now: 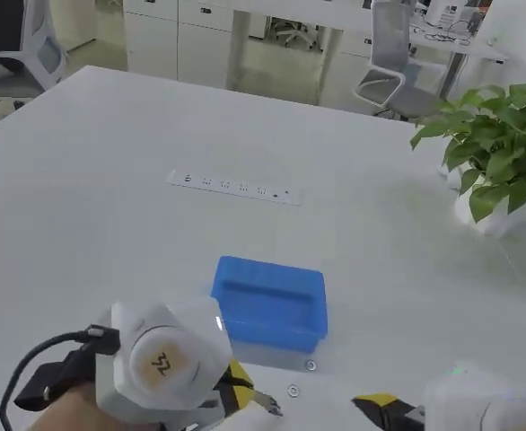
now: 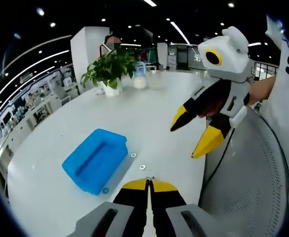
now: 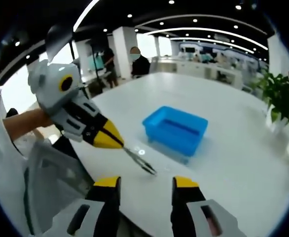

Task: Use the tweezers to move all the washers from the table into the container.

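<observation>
Beside one blue container point(image 1: 269, 301) lie two washers point(image 1: 311, 365); left fingers point(image 3: 107, 137) pinch tweezers point(image 3: 140, 161).

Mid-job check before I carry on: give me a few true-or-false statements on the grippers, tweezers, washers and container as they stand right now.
1. The left gripper is shut on the tweezers. True.
2. The right gripper has its fingers closed. False: they stand apart and hold nothing.
3. Every washer lies inside the blue container. False: two washers lie on the table in front of it.
4. A power strip lies on the table beyond the container. True.
</observation>
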A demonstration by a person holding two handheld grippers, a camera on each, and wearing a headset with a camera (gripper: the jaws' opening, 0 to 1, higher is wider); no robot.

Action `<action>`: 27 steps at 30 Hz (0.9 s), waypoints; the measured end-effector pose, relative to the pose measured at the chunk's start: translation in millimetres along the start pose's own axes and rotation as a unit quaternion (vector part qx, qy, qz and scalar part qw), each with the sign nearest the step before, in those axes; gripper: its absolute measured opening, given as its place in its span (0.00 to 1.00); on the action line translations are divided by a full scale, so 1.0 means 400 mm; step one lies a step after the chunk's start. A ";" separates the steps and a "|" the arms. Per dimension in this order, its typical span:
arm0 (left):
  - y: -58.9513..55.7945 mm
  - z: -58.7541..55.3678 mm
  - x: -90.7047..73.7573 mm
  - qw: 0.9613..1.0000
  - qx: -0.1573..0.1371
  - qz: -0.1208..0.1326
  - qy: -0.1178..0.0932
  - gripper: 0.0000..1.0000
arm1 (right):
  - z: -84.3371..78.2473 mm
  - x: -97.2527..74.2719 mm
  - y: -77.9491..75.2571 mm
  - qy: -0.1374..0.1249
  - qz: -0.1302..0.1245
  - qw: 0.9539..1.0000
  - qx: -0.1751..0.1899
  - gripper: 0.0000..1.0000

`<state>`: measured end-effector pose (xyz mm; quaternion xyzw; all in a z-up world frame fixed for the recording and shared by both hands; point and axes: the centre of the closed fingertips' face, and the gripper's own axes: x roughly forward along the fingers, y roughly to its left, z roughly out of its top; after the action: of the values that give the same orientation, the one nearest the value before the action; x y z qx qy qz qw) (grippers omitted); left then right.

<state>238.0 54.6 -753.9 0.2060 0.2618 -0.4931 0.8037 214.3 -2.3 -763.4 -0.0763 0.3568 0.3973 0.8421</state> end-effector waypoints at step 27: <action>-0.062 0.113 -0.116 0.983 0.153 -0.094 -0.030 0.00 | 0.111 0.117 0.140 0.022 0.148 0.962 -0.229 0.11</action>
<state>207.9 48.8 -691.7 0.2861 0.1770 -0.6066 0.7203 217.9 82.4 -753.1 -0.2225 0.2821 0.5868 0.7256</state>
